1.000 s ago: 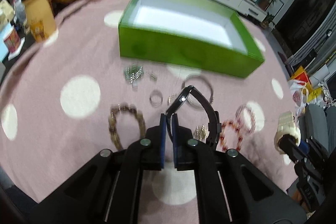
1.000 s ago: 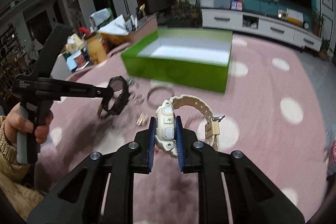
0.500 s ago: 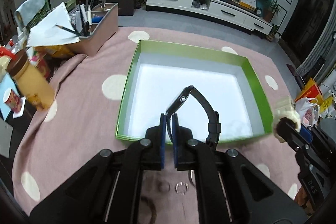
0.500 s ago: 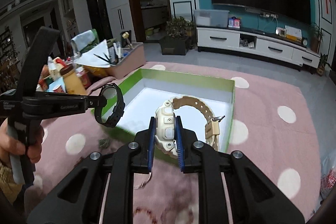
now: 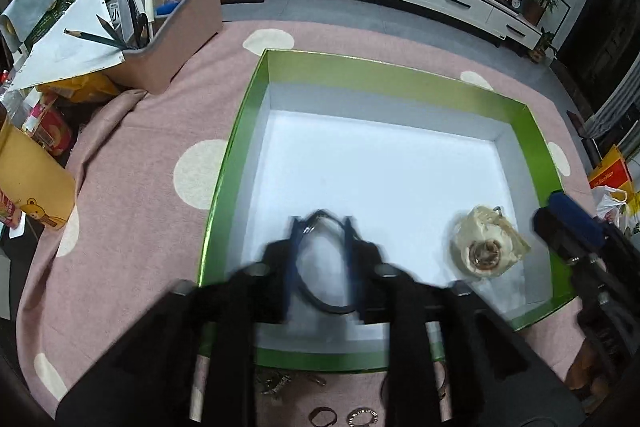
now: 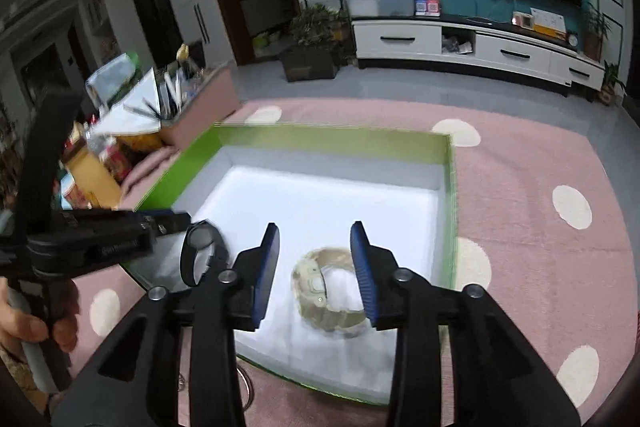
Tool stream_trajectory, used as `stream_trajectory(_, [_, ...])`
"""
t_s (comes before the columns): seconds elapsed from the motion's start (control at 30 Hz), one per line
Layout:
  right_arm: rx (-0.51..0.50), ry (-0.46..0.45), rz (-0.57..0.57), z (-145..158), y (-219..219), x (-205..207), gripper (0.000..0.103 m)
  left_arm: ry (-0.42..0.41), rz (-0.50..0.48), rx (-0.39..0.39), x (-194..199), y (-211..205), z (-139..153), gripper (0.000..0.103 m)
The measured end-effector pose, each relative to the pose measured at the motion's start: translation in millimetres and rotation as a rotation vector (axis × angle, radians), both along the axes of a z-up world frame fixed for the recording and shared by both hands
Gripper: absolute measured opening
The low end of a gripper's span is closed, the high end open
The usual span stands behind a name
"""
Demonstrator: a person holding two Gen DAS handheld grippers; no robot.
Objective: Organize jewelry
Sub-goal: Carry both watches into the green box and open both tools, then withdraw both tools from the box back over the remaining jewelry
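The right gripper is spread wide, with nothing between its blue pads. The cream watch lies directly below and between them on the white floor of the green box, apart from both pads. In the left wrist view the same watch sits to the right of the left gripper, close to the box's right wall.

The left gripper is motion-blurred. Its blue pads appear parted, with the black watch in the gap between them over the near part of the box floor. Whether either pad touches the strap cannot be told. In the right wrist view the black watch sits at the tip of the left gripper, to the left of the right one.

Handling, judged from appearance:
- Both watches look light. The case is the one rigid part; the resin strap probably flexes and springs back.
- The firmest hold is likely across the case flanks. A strap hold lets the case swing.
- The crystal is the part most likely to scratch, so avoid pad contact there.

Orientation:
- Cream watch: strap curled into a closed loop, resting on its edge, loop opening facing up. It has no marked long axis. The case sits on the loop's left side in the right wrist view.
- Black watch: loop standing roughly upright, its opening facing the right wrist camera. Blur prevents a finer reading.
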State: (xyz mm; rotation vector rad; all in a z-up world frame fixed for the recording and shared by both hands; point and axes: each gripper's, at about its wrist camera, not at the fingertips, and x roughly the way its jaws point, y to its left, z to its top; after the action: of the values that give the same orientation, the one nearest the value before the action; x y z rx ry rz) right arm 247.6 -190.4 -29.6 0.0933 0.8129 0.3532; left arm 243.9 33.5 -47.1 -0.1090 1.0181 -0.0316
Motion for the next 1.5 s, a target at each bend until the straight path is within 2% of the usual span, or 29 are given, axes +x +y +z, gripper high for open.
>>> stream_trajectory(0.07, [0.028,-0.015,-0.021,7,-10,-7,0.046,-0.022,0.008,0.003,-6,2,7,0.065])
stream_trajectory(0.27, [0.048,-0.016,-0.063,21,-40,-46,0.051,-0.061,0.009,0.014,-33,13,24,0.087])
stream_trajectory(0.33, [0.042,-0.011,-0.070,21,-45,-60,0.056,-0.077,0.014,0.025,-49,20,29,0.089])
stream_trajectory(0.53, [0.035,0.013,-0.083,18,-56,-109,0.056,-0.096,0.026,-0.005,-95,41,37,0.101])
stream_trajectory(0.77, [0.026,0.053,-0.035,11,-47,-155,0.056,-0.081,0.031,-0.050,-143,54,25,0.101])
stream_trajectory(0.93, [0.021,0.076,0.005,9,-33,-177,0.056,-0.107,-0.004,-0.032,-174,49,15,0.101])
stream_trajectory(1.0, [0.012,0.081,0.032,9,-24,-184,0.056,-0.097,-0.020,-0.002,-183,46,11,0.101])
stream_trajectory(1.2, [-0.042,0.106,0.148,0,10,-204,0.056,0.034,-0.046,0.056,-193,47,-9,0.101])
stream_trajectory(1.33, [-0.074,0.121,0.200,-12,31,-207,0.056,0.008,-0.040,0.102,-201,44,-13,0.101])
stream_trajectory(1.5, [-0.098,0.113,0.229,-25,52,-201,0.056,-0.012,-0.024,0.088,-203,40,-25,0.101])
